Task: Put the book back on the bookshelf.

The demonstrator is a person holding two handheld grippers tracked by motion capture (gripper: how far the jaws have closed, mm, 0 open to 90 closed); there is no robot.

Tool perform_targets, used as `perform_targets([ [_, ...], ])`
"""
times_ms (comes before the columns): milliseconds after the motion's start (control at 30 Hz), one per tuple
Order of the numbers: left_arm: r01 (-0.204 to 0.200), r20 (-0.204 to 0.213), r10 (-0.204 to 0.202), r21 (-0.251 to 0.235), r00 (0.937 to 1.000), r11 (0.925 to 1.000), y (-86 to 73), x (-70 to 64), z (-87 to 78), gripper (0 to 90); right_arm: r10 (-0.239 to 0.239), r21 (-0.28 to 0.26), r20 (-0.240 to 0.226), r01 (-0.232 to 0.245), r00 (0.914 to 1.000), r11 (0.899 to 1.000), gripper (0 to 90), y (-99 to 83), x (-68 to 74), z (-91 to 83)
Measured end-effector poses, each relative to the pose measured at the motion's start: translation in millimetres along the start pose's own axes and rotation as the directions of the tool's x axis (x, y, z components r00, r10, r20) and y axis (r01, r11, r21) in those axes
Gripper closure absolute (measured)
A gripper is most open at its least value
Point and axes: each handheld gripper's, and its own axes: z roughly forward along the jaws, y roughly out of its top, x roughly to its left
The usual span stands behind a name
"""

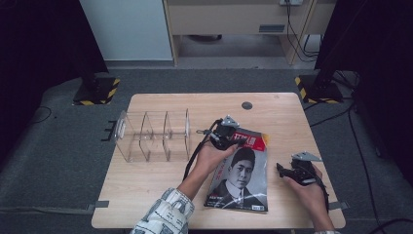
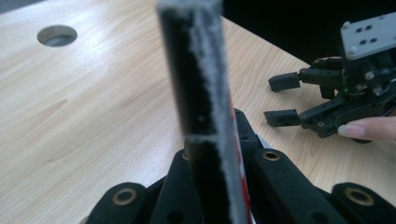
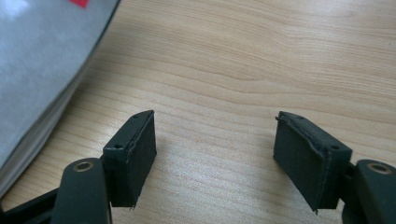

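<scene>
In the high view, a clear acrylic divider rack (image 1: 152, 135) stands at the left centre of the wooden table (image 1: 160, 190), its compartments empty. Just right of it, near the middle of the frame, the left gripper (image 1: 237, 142) is clamped on the top edge of a magazine (image 1: 241, 183), whose cover with a portrait lies flat toward the lower centre. In the left gripper view the magazine's edge (image 2: 205, 93) rises upright through the centre of the frame, pinched tight between the jaws. At the right of the high view, the right gripper (image 1: 281, 168) rests low over bare wood, just beside the magazine's right edge. In the right gripper view its jaws stand wide apart, holding nothing, with the magazine's pages (image 3: 42, 79) at the upper left.
</scene>
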Motion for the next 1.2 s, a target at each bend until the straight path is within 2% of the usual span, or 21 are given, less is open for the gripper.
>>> perform_targets([
  [400,-0.005,0.017,0.006,-0.047,0.9998,0.9989,8.4,-5.5,-16.9,86.1,-0.001,0.000,-0.003,0.001,1.0000,1.000,29.9,0.0,0.2,0.0],
  [667,-0.022,0.012,0.023,-0.063,0.9997,0.9978,15.6,-7.1,-26.3,86.1,0.000,0.001,-0.007,0.000,1.0000,1.000,29.8,0.1,0.5,0.1],
  [1200,-0.032,0.021,0.034,-0.121,0.9992,0.9921,25.8,-10.6,-53.3,86.3,-0.002,0.002,-0.007,0.002,1.0000,1.000,29.9,0.3,0.3,0.2],
])
